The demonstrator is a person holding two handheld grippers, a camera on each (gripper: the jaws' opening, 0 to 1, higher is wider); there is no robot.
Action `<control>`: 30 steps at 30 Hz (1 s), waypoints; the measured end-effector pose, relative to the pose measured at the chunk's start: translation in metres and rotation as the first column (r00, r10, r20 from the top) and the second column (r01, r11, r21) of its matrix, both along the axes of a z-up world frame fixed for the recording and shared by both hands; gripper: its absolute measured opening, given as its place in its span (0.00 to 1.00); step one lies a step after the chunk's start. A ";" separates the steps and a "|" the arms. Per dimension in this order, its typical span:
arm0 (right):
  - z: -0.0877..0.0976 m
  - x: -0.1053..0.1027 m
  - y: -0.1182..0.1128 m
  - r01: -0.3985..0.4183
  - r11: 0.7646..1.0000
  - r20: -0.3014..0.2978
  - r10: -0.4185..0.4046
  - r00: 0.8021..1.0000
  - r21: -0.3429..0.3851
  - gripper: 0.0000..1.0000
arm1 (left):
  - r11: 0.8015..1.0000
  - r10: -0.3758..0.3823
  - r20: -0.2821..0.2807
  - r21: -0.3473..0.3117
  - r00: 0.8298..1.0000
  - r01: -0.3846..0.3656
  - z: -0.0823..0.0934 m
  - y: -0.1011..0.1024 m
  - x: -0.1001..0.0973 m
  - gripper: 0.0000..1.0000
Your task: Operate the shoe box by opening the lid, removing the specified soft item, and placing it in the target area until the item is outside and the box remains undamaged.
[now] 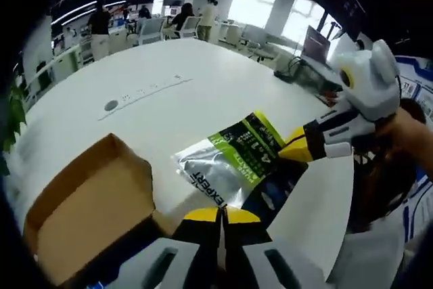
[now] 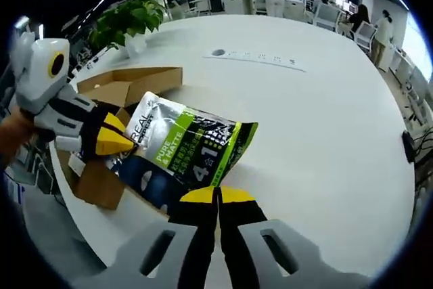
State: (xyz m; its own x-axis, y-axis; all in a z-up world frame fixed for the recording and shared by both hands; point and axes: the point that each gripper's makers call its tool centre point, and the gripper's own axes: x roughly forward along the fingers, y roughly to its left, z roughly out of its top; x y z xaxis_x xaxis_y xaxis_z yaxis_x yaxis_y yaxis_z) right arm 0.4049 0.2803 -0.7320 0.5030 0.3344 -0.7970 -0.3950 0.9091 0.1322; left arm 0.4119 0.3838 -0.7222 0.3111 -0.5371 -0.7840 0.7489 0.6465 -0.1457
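Left gripper view: open shoe box (image 1: 88, 214) beside pouch (image 1: 230, 160).

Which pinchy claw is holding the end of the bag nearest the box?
The left gripper: it pinches the pouch at its silver end beside the cardboard box; the right gripper holds the far green end.

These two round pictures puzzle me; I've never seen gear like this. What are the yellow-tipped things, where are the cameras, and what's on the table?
A person holds a hand-held two-jaw gripper in each hand, with a fisheye camera riding on each. The left gripper view looks along the left gripper; the right gripper view looks along the right gripper. Each also appears in the other's picture. Both are shut on opposite ends of a silver, green and black soft pouch, holding it between them over a large white table. Beside it sits an open cardboard shoe box. A potted plant stands further back.
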 end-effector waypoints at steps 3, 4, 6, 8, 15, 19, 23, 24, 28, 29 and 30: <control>-0.008 0.004 -0.003 -0.004 1.000 -0.004 0.004 1.000 -0.007 0.00 | 0.996 -0.057 0.003 0.070 0.998 0.057 -0.012 -0.003 0.003 0.00; -0.010 0.004 -0.003 -0.003 1.000 -0.007 0.003 1.000 -0.005 0.00 | 0.994 -0.071 0.002 0.083 0.997 0.071 -0.014 -0.003 0.003 0.00; -0.015 0.004 -0.005 -0.005 1.000 -0.009 0.005 1.000 -0.008 0.00 | 0.991 -0.088 -0.004 0.097 0.996 0.088 -0.020 -0.007 0.005 0.00; -0.019 0.006 -0.007 -0.004 1.000 -0.010 0.004 1.000 0.000 0.00 | 0.988 -0.096 -0.011 0.117 0.995 0.097 -0.023 -0.007 0.006 0.00; -0.028 0.014 -0.014 0.026 1.000 0.002 -0.026 1.000 0.003 0.00 | 0.964 -0.180 0.025 0.201 0.983 0.172 -0.026 -0.017 0.014 0.01; -0.038 0.015 -0.019 0.031 0.999 0.001 -0.031 1.000 -0.011 0.00 | 0.952 -0.211 0.024 0.230 0.977 0.200 -0.035 -0.023 0.014 0.01; -0.047 0.016 -0.023 0.019 0.999 0.011 -0.019 1.000 -0.026 0.00 | 0.940 -0.239 0.018 0.255 0.971 0.227 -0.044 -0.025 0.014 0.01; -0.048 0.018 -0.023 0.021 0.999 0.015 -0.020 1.000 -0.027 0.00 | 0.938 -0.243 0.018 0.260 0.970 0.230 -0.045 -0.026 0.015 0.01; -0.053 0.021 -0.022 0.015 0.999 0.022 -0.014 1.000 -0.036 0.00 | 0.920 -0.276 0.016 0.293 0.961 0.260 -0.052 -0.025 0.014 0.01; -0.054 0.022 -0.021 0.011 0.999 0.025 -0.010 1.000 -0.040 0.00 | 0.915 -0.284 0.016 0.305 0.959 0.266 -0.055 -0.024 0.013 0.01; -0.056 0.023 -0.021 0.007 0.999 0.026 -0.006 1.000 -0.045 0.00 | 0.906 -0.300 0.019 0.318 0.954 0.279 -0.057 -0.023 0.013 0.02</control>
